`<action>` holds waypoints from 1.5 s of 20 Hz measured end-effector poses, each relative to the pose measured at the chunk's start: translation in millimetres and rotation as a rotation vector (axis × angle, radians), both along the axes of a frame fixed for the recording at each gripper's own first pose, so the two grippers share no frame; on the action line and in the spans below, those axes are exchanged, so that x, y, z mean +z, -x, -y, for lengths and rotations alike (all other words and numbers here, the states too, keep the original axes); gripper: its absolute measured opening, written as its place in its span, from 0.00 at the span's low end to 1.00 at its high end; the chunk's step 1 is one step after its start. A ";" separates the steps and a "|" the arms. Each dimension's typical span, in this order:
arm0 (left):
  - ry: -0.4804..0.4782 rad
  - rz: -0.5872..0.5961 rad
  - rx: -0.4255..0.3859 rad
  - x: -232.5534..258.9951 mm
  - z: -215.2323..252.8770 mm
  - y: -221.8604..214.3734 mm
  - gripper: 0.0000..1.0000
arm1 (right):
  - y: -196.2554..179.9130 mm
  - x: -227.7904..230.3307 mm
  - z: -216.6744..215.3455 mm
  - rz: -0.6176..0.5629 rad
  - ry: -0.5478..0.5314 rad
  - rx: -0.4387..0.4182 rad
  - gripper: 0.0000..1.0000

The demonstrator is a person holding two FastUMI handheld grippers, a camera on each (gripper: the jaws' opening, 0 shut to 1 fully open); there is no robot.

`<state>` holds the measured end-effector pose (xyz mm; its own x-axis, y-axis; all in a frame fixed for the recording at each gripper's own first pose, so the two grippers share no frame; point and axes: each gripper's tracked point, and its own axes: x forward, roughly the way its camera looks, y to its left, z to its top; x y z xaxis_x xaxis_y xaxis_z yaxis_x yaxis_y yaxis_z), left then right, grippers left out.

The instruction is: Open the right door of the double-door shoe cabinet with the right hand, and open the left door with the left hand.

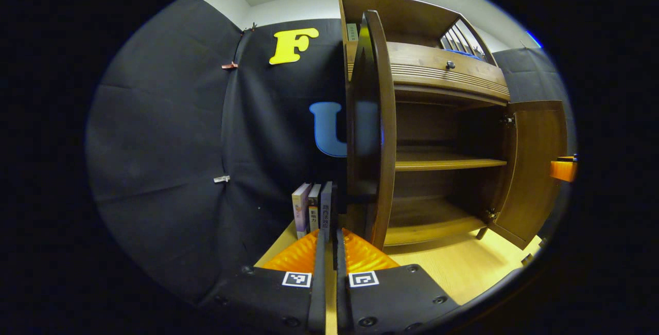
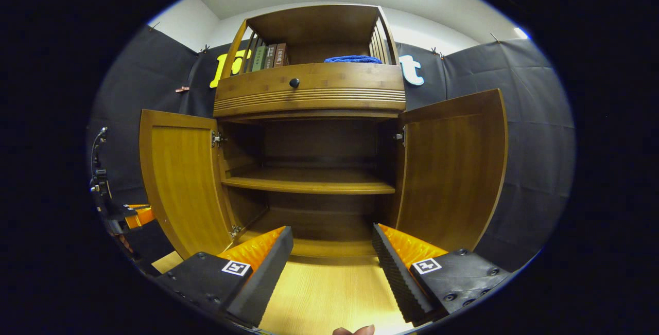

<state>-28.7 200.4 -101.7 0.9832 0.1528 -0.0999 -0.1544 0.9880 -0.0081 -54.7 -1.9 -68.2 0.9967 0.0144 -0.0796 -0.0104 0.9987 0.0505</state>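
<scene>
The wooden shoe cabinet [image 2: 329,99] faces me in the right gripper view with both lower doors swung wide. Its left door [image 2: 185,186] and right door [image 2: 453,170] stand out to the sides, baring a bare inner shelf [image 2: 309,186]. My right gripper [image 2: 332,232] is open in front of the cabinet's bottom, touching nothing. In the left gripper view the left door [image 1: 378,129] is seen edge-on just right of my left gripper [image 1: 330,233], whose fingers are shut with nothing between them. The right door [image 1: 535,170] stands open beyond.
Three books [image 1: 311,209] stand on the light wooden floor [image 1: 463,268] left of the cabinet, just ahead of the left gripper. Above the doors are a drawer with a dark knob [image 2: 294,83], more books [image 2: 270,56] and a blue cloth [image 2: 352,59].
</scene>
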 end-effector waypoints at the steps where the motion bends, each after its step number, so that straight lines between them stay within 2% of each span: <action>1: -0.001 0.004 0.011 3.4 1.0 6.1 0.12 | -1.3 1.7 2.3 0.003 0.003 0.002 0.98; 3: 0.001 0.003 0.028 6.5 3.7 18.4 0.16 | -3.3 3.7 5.2 0.005 0.004 0.007 0.96; 4: -0.004 0.004 0.032 8.7 6.9 23.8 0.21 | -4.7 5.0 5.8 0.007 0.002 0.012 0.98; 5: -0.010 0.013 0.028 12.8 11.8 28.2 0.22 | -6.1 6.1 6.4 0.009 0.000 0.015 0.96; 7: -0.008 0.030 -0.008 21.9 30.1 37.0 0.30 | -7.3 8.5 6.7 0.015 -0.007 0.023 0.98; 11: 0.003 0.046 -0.083 35.2 70.4 42.4 0.64 | -8.5 17.9 11.2 0.040 -0.020 0.019 0.96; 13: -0.009 0.063 -0.118 43.7 92.1 39.9 0.76 | -7.1 22.8 13.9 0.053 -0.028 0.014 0.98; 14: -0.016 0.065 -0.137 45.9 101.9 37.7 0.87 | -6.7 25.7 14.6 0.058 -0.034 0.013 0.98; 17: -0.012 0.076 -0.171 56.2 128.1 29.6 0.96 | -5.6 33.0 16.8 0.076 -0.032 0.004 0.98; 18: -0.006 0.081 -0.182 58.2 137.1 26.5 0.94 | -5.0 35.0 17.4 0.081 -0.026 -0.001 0.96; 21: -0.003 0.092 -0.210 66.2 160.0 15.8 0.96 | -3.1 38.8 17.5 0.094 -0.018 -0.006 0.98; 23: -0.009 0.092 -0.222 68.0 171.8 9.6 0.96 | -4.2 38.9 16.2 0.097 -0.012 -0.005 0.95; 24: -0.012 0.087 -0.230 66.5 177.3 6.7 0.96 | -4.7 38.4 15.9 0.096 -0.011 -0.004 1.00; 26: -0.013 0.074 -0.242 63.8 185.9 1.5 0.94 | -6.7 38.2 15.1 0.098 -0.017 0.001 0.98; 30: -0.010 0.062 -0.243 62.1 194.6 -4.0 0.96 | -13.4 42.2 17.1 0.120 -0.014 0.007 0.98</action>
